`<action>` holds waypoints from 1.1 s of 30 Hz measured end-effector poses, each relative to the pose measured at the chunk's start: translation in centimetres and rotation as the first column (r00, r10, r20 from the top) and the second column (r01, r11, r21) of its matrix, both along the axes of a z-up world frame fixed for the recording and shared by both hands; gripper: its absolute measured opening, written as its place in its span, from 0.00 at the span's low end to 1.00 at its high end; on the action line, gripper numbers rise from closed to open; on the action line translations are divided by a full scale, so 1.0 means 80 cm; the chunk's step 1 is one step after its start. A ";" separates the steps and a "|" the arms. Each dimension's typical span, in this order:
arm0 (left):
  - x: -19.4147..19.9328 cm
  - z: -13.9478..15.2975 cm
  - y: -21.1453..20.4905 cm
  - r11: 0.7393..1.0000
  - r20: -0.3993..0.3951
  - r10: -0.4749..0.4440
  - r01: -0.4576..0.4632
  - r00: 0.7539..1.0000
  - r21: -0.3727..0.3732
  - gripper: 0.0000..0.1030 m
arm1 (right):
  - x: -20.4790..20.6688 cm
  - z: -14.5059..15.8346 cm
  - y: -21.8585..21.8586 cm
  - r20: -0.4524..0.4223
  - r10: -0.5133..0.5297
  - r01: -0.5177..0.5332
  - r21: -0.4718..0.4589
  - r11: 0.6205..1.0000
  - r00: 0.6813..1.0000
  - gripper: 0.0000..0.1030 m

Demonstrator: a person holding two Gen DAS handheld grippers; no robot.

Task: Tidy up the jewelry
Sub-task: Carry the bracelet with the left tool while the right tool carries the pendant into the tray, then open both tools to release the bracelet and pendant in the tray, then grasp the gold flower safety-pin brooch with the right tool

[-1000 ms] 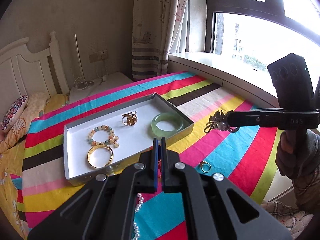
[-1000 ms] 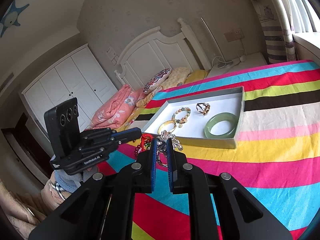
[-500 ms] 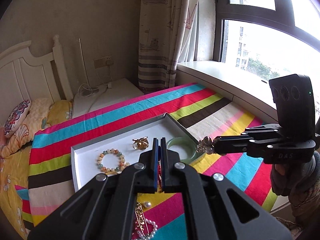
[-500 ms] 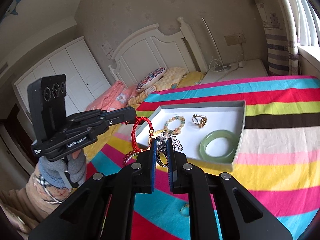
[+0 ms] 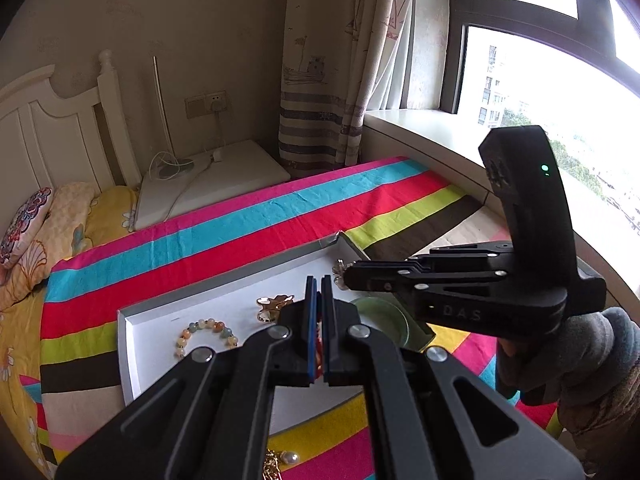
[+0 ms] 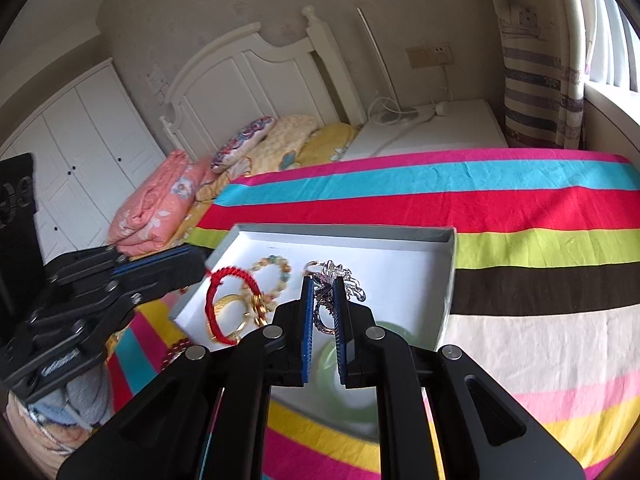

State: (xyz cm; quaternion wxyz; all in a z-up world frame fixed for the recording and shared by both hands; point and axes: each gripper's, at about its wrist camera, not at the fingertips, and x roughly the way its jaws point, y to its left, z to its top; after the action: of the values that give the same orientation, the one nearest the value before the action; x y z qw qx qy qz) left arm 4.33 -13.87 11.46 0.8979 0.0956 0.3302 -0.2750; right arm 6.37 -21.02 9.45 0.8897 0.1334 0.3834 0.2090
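Note:
A white tray (image 6: 400, 272) lies on the striped blanket (image 6: 520, 208). It holds a bead bracelet (image 6: 276, 266), a gold bangle (image 6: 228, 306), a gold ornament (image 5: 274, 306) and a green jade bangle (image 5: 380, 320). My right gripper (image 6: 323, 280) is shut on a silver ornament (image 6: 340, 274) above the tray's near half. In the left wrist view, that gripper (image 5: 347, 276) reaches in from the right with the ornament at its tip. My left gripper (image 5: 317, 280) is shut on a red cord bracelet (image 6: 209, 312), which hangs over the tray's left end from the gripper's tip (image 6: 200, 266).
A pearl necklace (image 5: 289, 458) and dark red beads (image 6: 176, 350) lie on the blanket in front of the tray. Pillows (image 6: 160, 200) and a white headboard (image 6: 248, 80) stand beyond it. A nightstand (image 5: 208, 184) with a cable and a window sill (image 5: 420, 128) lie at the back right.
Both grippers have travelled from over the blanket to above the tray, each still carrying its piece. The right gripper has swung in close beside the left one.

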 end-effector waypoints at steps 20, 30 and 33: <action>-0.017 -0.056 0.129 0.965 -0.044 0.260 -0.261 0.965 -0.037 0.73 | -0.013 -0.014 -0.023 0.011 -0.075 0.075 0.065 0.995 0.997 0.30; -0.083 -0.070 0.209 0.907 -0.050 0.408 -0.411 0.911 -0.090 0.88 | -0.072 -0.003 0.017 0.043 0.002 -0.004 0.032 0.999 0.999 0.42; -0.096 -0.077 0.228 0.887 -0.049 0.449 -0.452 0.892 -0.096 0.90 | -0.082 -0.007 0.042 0.032 0.047 -0.048 0.012 0.999 0.998 0.42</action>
State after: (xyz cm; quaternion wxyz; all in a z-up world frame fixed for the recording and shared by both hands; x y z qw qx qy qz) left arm -3.38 4.39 5.32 0.9367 -0.0344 0.3398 -0.0774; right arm -0.20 -17.67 8.89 0.8896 0.1268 0.3708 0.2347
